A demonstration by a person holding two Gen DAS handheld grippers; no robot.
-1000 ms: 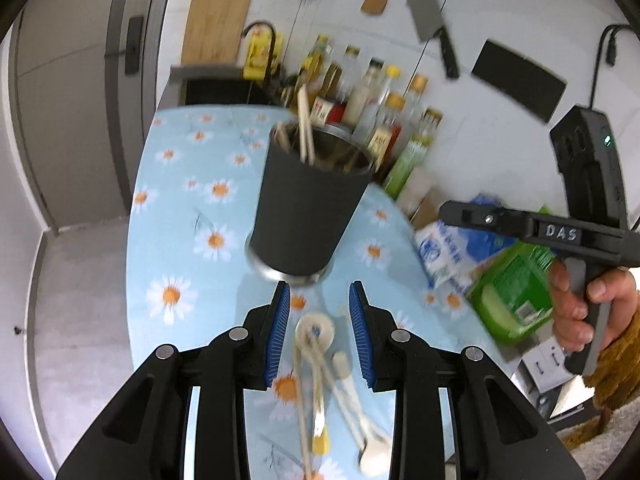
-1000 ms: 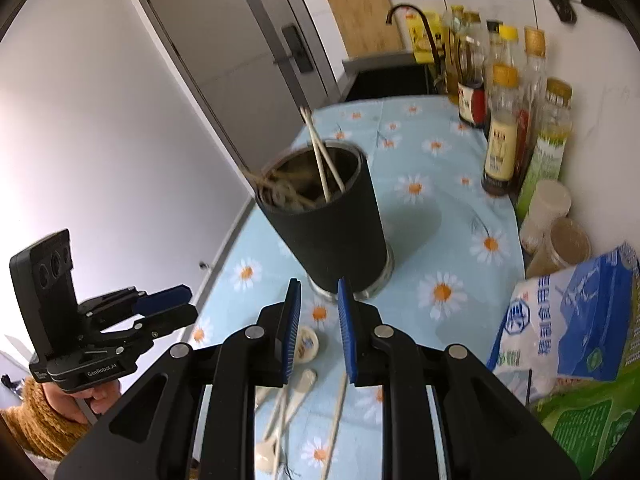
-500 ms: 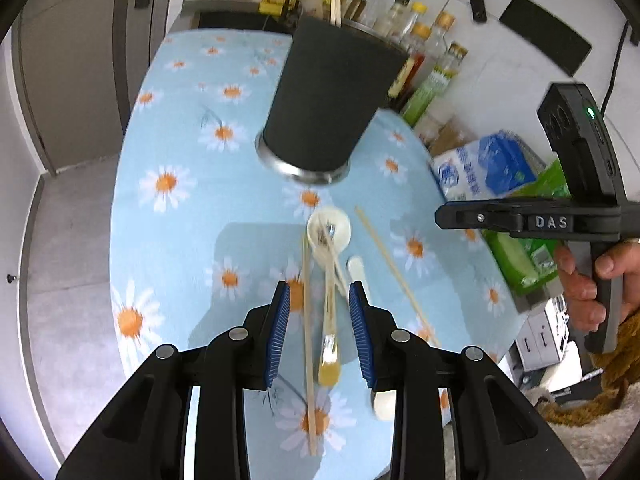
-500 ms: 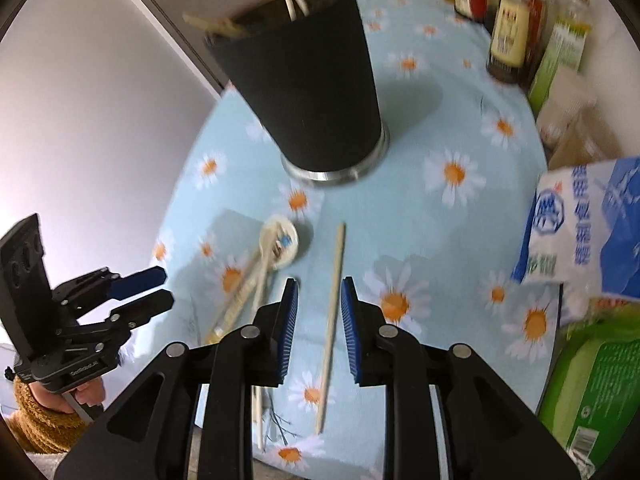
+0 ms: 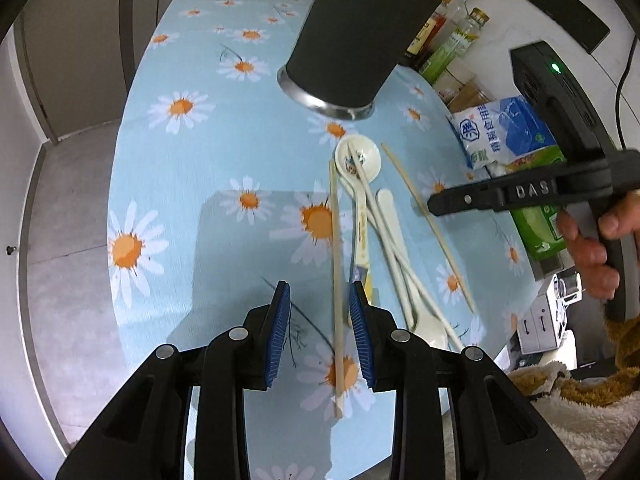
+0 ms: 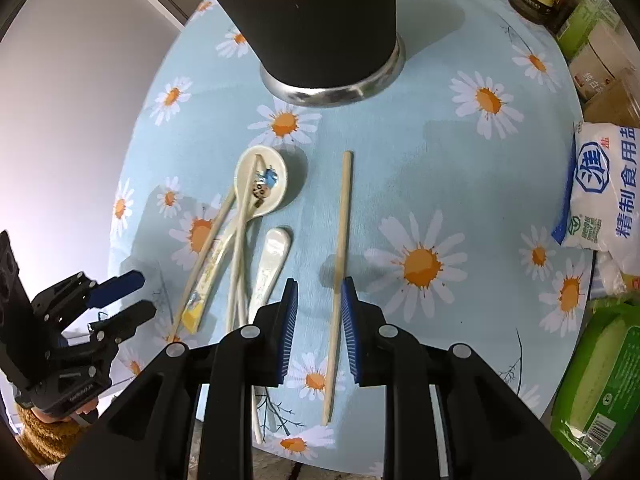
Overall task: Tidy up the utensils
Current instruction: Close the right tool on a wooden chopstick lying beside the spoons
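Chopsticks are straddled by both grippers, jaws spread: one chopstick [image 5: 337, 292] by the left gripper [image 5: 320, 332], another chopstick [image 6: 340, 256] by the right gripper [image 6: 318, 328], nothing pinched.

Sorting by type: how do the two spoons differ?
The printed spoon has cartoon figures and a yellow handle end; the plain spoon is all white. The printed spoon's bowl points toward the black holder; the plain spoon's points away. Both lie flat on the cloth.
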